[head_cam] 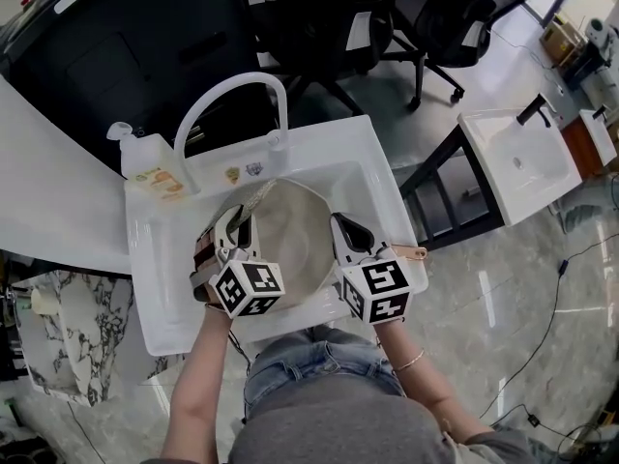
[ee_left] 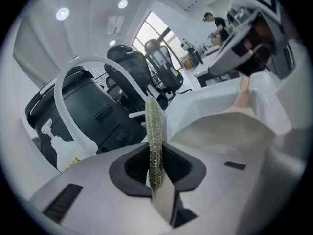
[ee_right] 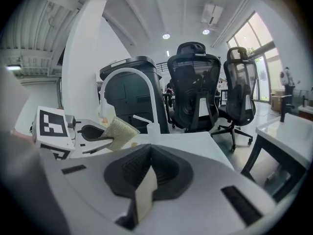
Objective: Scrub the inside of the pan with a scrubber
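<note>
A cream pan (head_cam: 295, 232) stands tilted in the white sink (head_cam: 160, 303), its wooden handle (head_cam: 412, 252) pointing right. My right gripper (head_cam: 350, 237) is shut on the pan's near right rim, which shows as a thin cream edge (ee_right: 143, 196) between the jaws (ee_right: 146, 180). My left gripper (head_cam: 233, 232) is shut on a greenish mesh scrubber (head_cam: 254, 199) over the pan's left side. The scrubber (ee_left: 155, 141) stands edge-on in the left gripper (ee_left: 156, 165), with the pan's inside (ee_left: 230, 131) to its right. From the right gripper view, the scrubber (ee_right: 117, 130) sticks out of the left gripper (ee_right: 93, 132).
A white arched faucet (head_cam: 232, 95) rises behind the sink, with a soap bottle (head_cam: 145, 167) at its left. Black office chairs (head_cam: 426, 17) stand beyond. A second white basin (head_cam: 517, 158) on a dark frame is at the right. A marble surface (head_cam: 58, 327) lies left.
</note>
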